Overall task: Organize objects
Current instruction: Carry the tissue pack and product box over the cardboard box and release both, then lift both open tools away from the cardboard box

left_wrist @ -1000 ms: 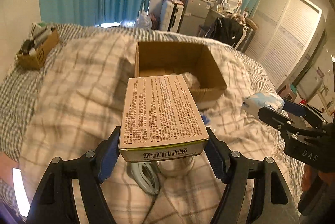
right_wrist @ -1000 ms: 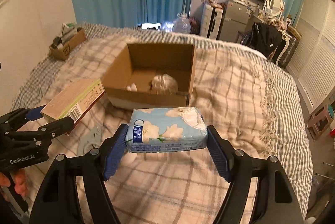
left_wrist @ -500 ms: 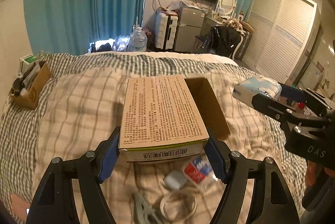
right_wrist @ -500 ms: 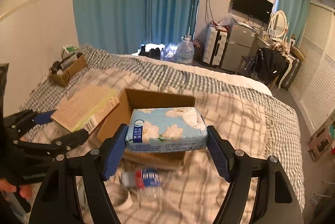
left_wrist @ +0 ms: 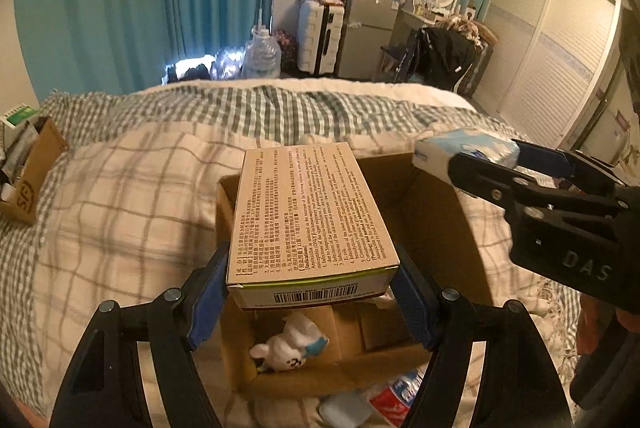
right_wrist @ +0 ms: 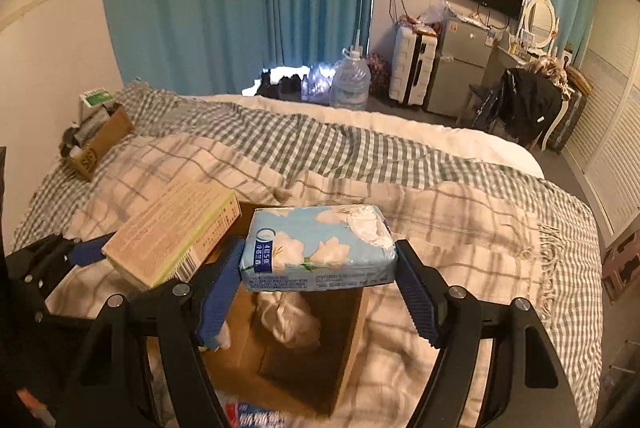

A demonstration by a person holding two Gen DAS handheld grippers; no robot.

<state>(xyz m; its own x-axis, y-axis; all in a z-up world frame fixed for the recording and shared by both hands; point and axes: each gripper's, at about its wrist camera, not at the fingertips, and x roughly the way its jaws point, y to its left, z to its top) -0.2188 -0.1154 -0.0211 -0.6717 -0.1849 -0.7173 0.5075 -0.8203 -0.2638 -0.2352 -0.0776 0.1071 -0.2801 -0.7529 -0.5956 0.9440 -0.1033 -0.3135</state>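
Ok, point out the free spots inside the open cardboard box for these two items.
Inside the cardboard box, the bare floor patch runs along the right wall, beside the crumpled white wrap. The near-left corner is crowded by the white bunny toy. The medicine box and tissue pack hover above.

A bed (right_wrist: pixel 460 164) fills the room, spread with a cream plaid blanket (left_wrist: pixel 132 196) over a green-checked cover (right_wrist: pixel 320 144). An open cardboard box (left_wrist: pixel 432 228) sits on the blanket near the middle, with a small white toy (left_wrist: pixel 286 348) and crumpled white material (right_wrist: pixel 288 316) inside. At the bed's far left corner a smaller cardboard box (right_wrist: pixel 100 144) rests, stuffed with packets. Just in front of the open box, a red-and-blue packet (left_wrist: pixel 400 390) and a pale flat item (left_wrist: pixel 346 410) lie on the blanket.
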